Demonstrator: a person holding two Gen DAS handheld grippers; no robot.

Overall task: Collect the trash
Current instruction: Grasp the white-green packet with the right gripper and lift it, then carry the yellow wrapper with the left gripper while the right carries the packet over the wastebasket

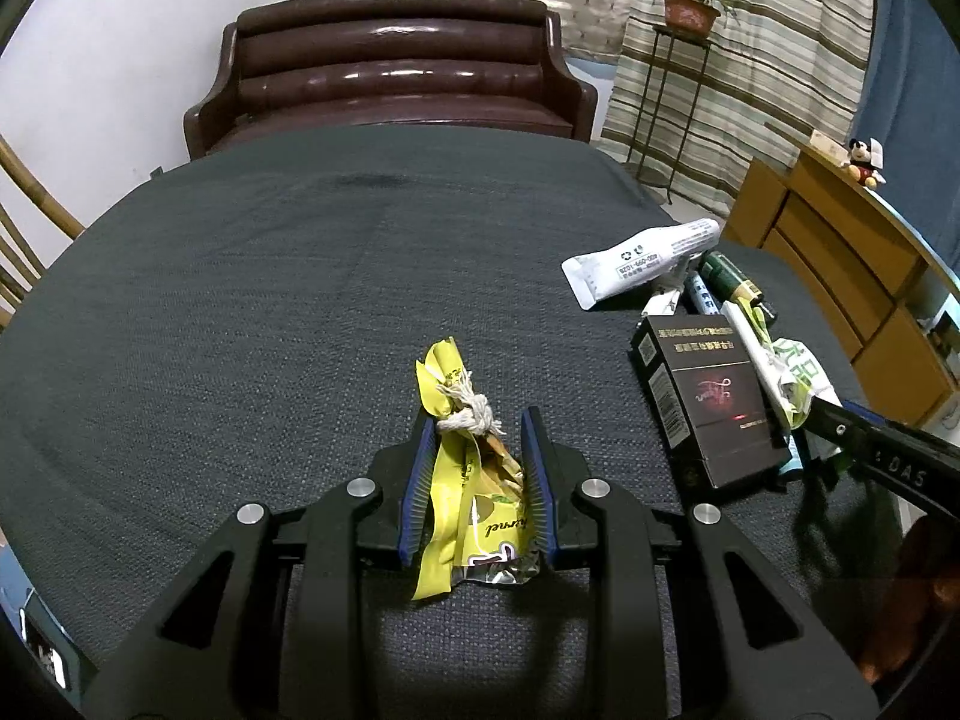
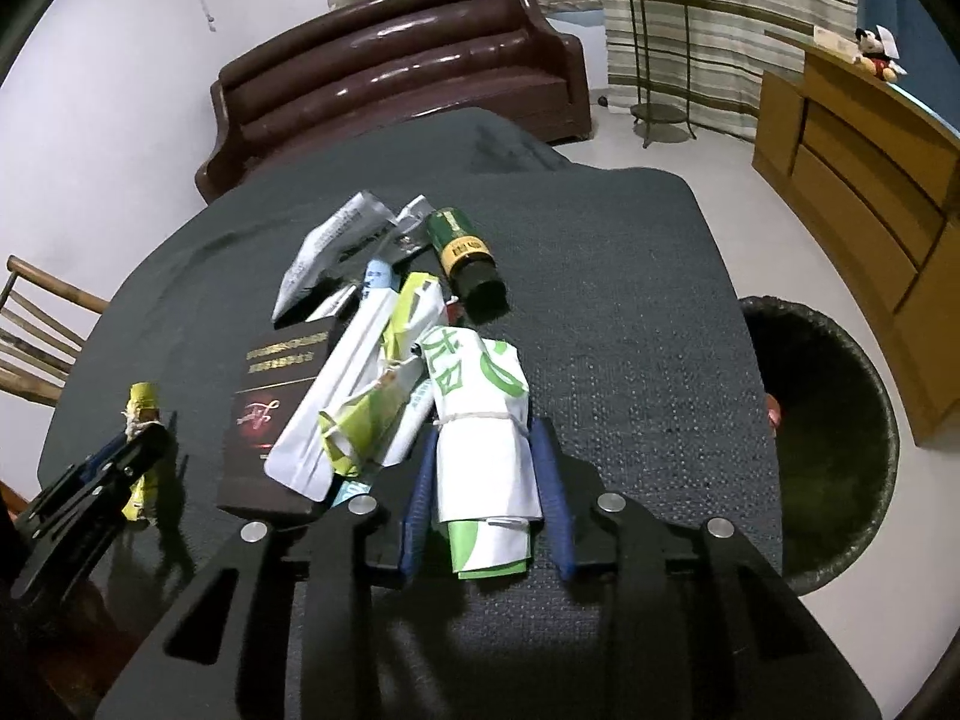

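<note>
Jaws of the left gripper (image 1: 477, 474) pinch a string-tied yellow wrapper (image 1: 462, 468); the right gripper (image 2: 489, 492) clamps a white-green packet (image 2: 480, 438), both left of the black bin (image 2: 822, 456) beside the table (image 2: 630, 360). Lift clear before swinging binward.

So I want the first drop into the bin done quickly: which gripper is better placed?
Right. The right gripper straddles the green-and-white tied wrapper, and the trash bin stands beside it off the table's edge. The left gripper, around the yellow wrapper, sits farther away.
</note>
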